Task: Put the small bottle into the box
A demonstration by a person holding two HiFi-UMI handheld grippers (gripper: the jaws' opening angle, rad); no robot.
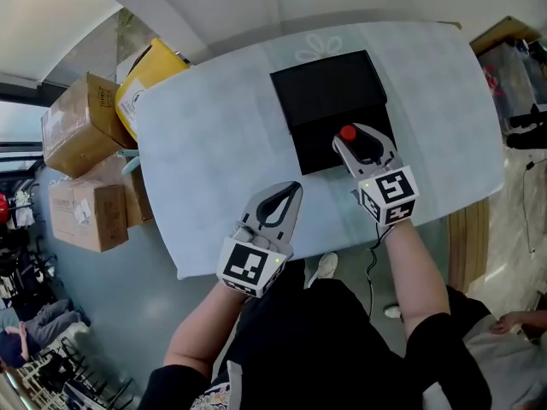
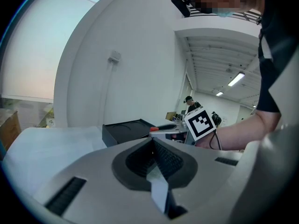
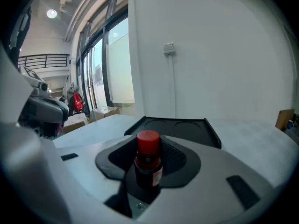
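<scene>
My right tool [image 1: 351, 143] is clamped on the small bottle [image 3: 149, 158], red cap up, and holds it over the near edge of the open black box [image 1: 329, 88], which sits toward the far edge of the bench [image 1: 214, 143]. My left tool [image 1: 294, 188] is closed on nothing, above the bench's near edge.

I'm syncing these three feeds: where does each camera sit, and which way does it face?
Head view: on the person's head, looking steeply down at the table, the box, both grippers and the forearms.
Left gripper view: on the left gripper, looking along its shut, empty jaws towards the box; the right forearm shows.
Right gripper view: on the right gripper, looking along jaws shut on the small bottle, box beyond.
Shared: all three show the box.
</scene>
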